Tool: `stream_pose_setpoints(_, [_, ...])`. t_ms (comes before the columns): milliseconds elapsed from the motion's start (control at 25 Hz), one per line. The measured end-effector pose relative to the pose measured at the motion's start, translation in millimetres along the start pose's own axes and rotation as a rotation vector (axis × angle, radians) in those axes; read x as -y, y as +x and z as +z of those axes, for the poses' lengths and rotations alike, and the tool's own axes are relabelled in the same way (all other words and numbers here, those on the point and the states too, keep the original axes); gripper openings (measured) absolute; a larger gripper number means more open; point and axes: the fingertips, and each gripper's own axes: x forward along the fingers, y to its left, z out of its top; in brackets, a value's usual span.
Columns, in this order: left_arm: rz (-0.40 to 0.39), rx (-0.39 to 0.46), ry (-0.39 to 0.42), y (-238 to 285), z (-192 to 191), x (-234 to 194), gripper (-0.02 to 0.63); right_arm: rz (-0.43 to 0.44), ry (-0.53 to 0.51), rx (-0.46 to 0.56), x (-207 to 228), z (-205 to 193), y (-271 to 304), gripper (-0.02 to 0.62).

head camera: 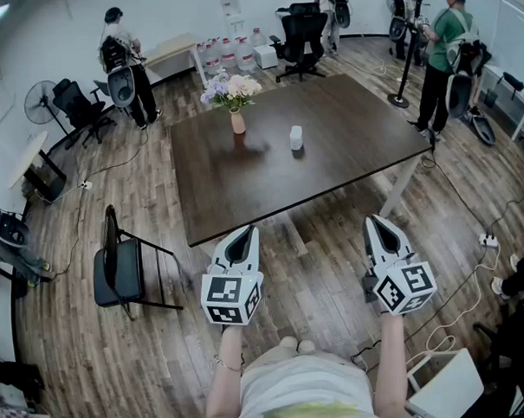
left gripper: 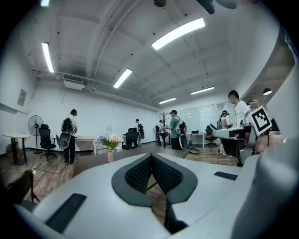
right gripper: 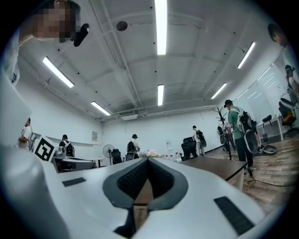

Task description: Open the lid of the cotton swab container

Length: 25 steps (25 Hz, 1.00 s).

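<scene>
Head view: near the bottom of the frame, left tool (head camera: 242,234) and right tool (head camera: 378,222), side by side over the wooden floor (head camera: 317,271), both short of the near edge of the dark tabletop (head camera: 244,187). Both pointed toward it, jaws drawn together, nothing between them. Far ahead, around the middle of the tabletop, the small white cotton swab container (head camera: 296,138), upright, well apart from either tool and not touched. Roughly between the two lines of aim, somewhat nearer the right tool's side. To its left and a little farther back, a vase of flowers (head camera: 236,116). Left of the tabletop, a black chair (head camera: 117,266). Around the room's edges, several people standing.

Left gripper view: left tool (left gripper: 151,157) closed, dark pads meeting at the tip, empty. Beyond and left of the tip, the vase of flowers (left gripper: 110,148) on the tabletop (left gripper: 93,161). No clear sight of the container here.

Right gripper view: right tool (right gripper: 147,160) likewise closed on nothing, pads pressed together. Just past the tip, the flowers; to the right, the tabletop (right gripper: 219,166) edge. Container not made out.
</scene>
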Motion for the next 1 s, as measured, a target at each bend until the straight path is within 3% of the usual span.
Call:
stream_pose_setpoints(560, [-0.05,-0.003,-0.009,10,-2,26,0.023,0.002,0.0,0.006,11,-4,-7,0.021])
stream_pose_setpoints(1000, [-0.027,-0.007,-0.011,34,-4,27,0.023,-0.003,0.007,0.012,35,-7,9,0.021])
